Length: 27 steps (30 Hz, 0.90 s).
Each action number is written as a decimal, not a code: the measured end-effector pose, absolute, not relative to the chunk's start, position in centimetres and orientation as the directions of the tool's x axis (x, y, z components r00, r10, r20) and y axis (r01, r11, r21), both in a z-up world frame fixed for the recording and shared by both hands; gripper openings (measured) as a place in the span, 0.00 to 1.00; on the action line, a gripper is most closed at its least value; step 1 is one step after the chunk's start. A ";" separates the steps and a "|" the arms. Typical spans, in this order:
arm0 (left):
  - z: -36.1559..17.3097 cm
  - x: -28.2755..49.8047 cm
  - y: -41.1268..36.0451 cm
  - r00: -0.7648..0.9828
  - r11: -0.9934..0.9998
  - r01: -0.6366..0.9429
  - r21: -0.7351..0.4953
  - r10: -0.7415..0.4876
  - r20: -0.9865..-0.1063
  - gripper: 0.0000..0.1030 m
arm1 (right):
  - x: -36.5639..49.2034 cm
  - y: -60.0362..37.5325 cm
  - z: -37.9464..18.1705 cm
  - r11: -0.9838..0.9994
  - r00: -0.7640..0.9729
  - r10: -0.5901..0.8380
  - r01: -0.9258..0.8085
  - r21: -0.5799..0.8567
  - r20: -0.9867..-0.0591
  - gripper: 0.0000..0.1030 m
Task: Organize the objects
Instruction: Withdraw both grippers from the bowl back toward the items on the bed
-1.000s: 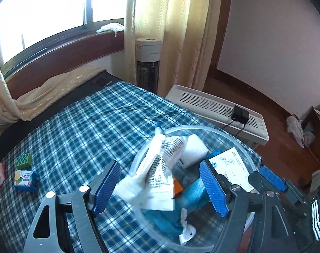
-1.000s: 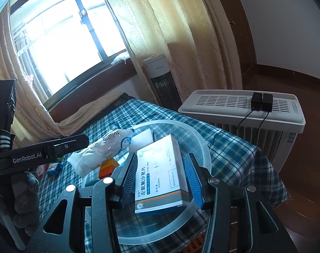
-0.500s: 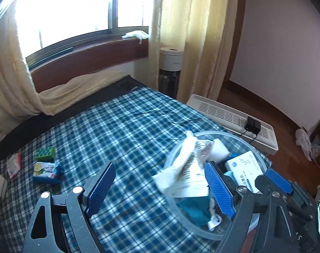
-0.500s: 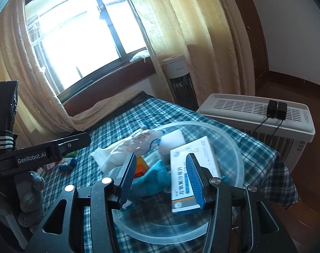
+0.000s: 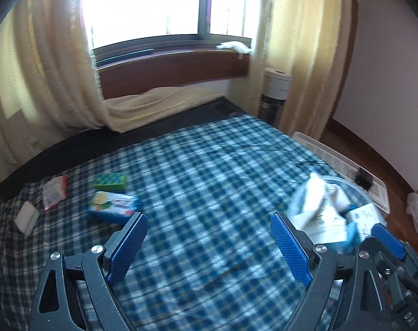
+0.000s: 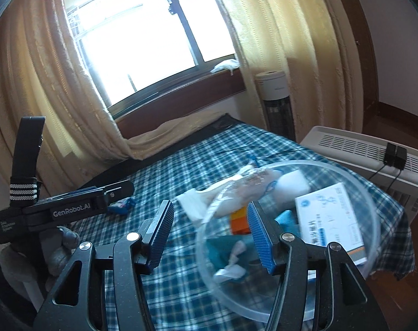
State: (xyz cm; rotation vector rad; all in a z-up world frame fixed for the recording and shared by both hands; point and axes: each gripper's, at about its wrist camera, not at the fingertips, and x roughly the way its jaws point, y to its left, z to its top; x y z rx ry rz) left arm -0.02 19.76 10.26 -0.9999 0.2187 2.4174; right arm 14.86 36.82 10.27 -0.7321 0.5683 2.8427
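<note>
1. The clear plastic bowl is sitting at the corner of the bed nearest the white air purifier.
2. Inside the bowl, a white medicine box is lying against the wall on the purifier side, beside a blue cloth, an orange item and a clear crinkled bag that is hanging over the rim.
3. The right hand-held gripper is hovering at the bowl's near rim with its blue pads apart, gripping nothing.
4. The left hand-held gripper is hanging over the plaid cover away from the bowl, its pads spread wide and holding nothing.
5. Well apart from the bowl, toward the far side of the bed, a green box, a blue packet, a red-and-white sachet and a white block are lying on the cover; motion blur is hiding their details.
</note>
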 end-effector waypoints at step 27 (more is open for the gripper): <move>7.0 -11.0 -0.1 -0.693 -0.996 -0.069 0.054 0.009 -0.721 0.90 | 8.6 27.5 8.9 -0.948 -0.813 -0.143 -0.051 0.313 -0.564 0.57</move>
